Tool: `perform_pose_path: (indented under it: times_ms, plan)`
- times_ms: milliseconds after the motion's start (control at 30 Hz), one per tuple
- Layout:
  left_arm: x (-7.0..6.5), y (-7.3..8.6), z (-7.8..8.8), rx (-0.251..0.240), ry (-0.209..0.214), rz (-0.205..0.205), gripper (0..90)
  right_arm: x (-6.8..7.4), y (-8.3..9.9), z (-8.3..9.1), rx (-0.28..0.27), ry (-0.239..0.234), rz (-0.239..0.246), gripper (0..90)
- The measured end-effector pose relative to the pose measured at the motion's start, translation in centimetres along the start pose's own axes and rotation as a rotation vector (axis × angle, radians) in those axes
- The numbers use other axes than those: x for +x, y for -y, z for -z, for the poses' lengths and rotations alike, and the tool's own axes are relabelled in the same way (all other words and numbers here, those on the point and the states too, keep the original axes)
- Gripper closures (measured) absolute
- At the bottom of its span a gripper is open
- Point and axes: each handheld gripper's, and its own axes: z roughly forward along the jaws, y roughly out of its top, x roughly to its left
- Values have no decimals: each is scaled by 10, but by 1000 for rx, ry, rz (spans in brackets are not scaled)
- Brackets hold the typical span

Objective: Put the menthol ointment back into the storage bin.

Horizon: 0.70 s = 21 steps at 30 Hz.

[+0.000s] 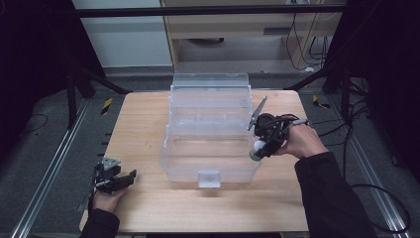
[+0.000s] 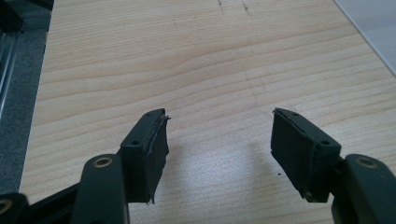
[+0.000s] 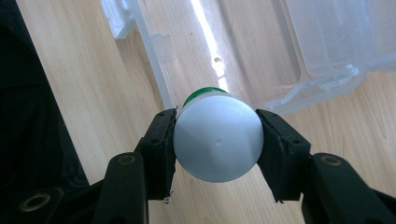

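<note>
A clear plastic box (image 1: 210,148) with its lid swung back stands open in the middle of the wooden table (image 1: 143,124). My right gripper (image 1: 261,148) hovers at the box's right front corner, shut on a white bottle (image 3: 217,139) with a green band, its round end toward the camera. The box's rim (image 3: 159,79) and inner tray (image 3: 327,42) lie just beyond the bottle. My left gripper (image 1: 130,177) rests low at the table's front left, open, and the pads (image 2: 156,149) have bare wood between them.
The box's front latch (image 1: 208,178) faces the person. A wooden cabinet (image 1: 237,29) and cables (image 1: 307,44) stand beyond the table's far edge. Metal rails (image 1: 49,168) run along the floor on the left.
</note>
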Motion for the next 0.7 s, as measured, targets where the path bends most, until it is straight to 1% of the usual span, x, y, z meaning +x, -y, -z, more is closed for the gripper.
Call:
perform_pose_path:
  times_ms: [167,300,333,533,633,667,700]
  plan:
    - [-1,0,0,-1,0,-5,357,-2,-5,-3,0,-1,4,506]
    - [-1,0,0,-1,0,-6,357,-6,-7,-6,-9,5,-8,507]
    - [0,0,0,-1,0,-5,357,-7,-7,-7,-12,3,-4,507]
    - [0,0,0,0,0,-6,357,-11,-9,-10,-13,3,-15,507]
    - [0,0,0,-1,0,-4,357,-12,-11,-13,-13,1,-8,507]
    - [0,0,0,-1,1,-4,357,-12,-11,-14,-11,0,-12,507]
    - [0,0,0,0,1,-4,357,-13,-12,-15,-13,-2,-4,507]
